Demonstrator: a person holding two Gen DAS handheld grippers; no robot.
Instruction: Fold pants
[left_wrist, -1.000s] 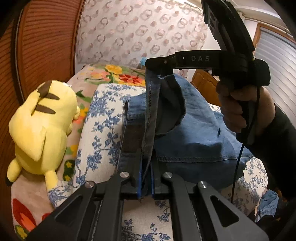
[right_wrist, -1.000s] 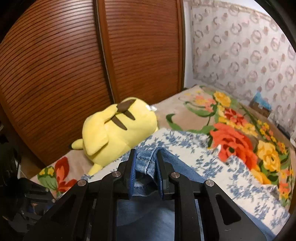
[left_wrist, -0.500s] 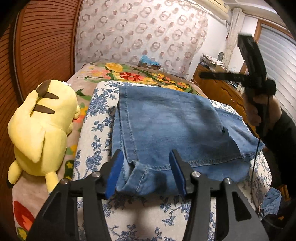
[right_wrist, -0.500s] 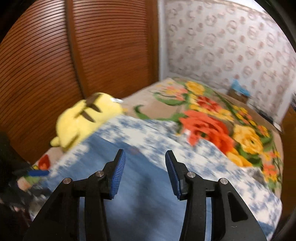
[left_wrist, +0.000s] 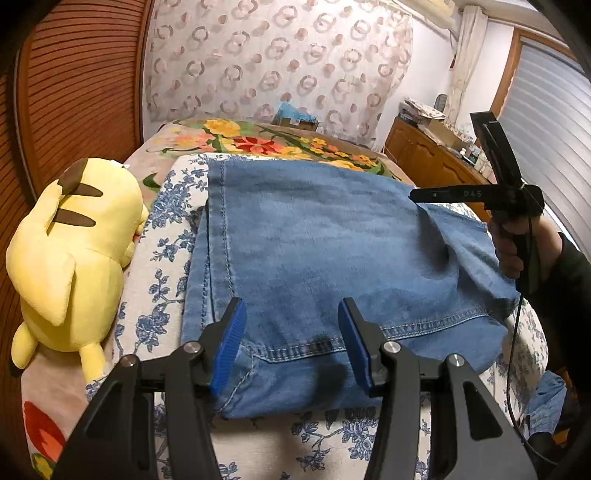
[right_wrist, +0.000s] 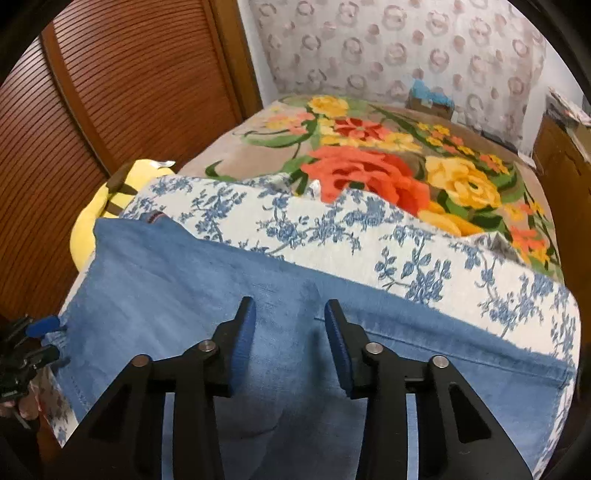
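Denim pants (left_wrist: 325, 258) lie folded flat on the blue-floral cover (left_wrist: 162, 295), near its front edge. I note left gripper (left_wrist: 291, 343) released; right gripper (right_wrist: 290, 339) released, jaws just narrowing on nothing.

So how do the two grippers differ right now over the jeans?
The left gripper stands wider apart, over the hemmed end of the jeans; the right gripper is narrower, its jaws having just been closing, over plain denim in the middle of the fold. The left sits near the yellow plush; the right is on the far side from it. Shared: both are open, with blue pads, gripping nothing.
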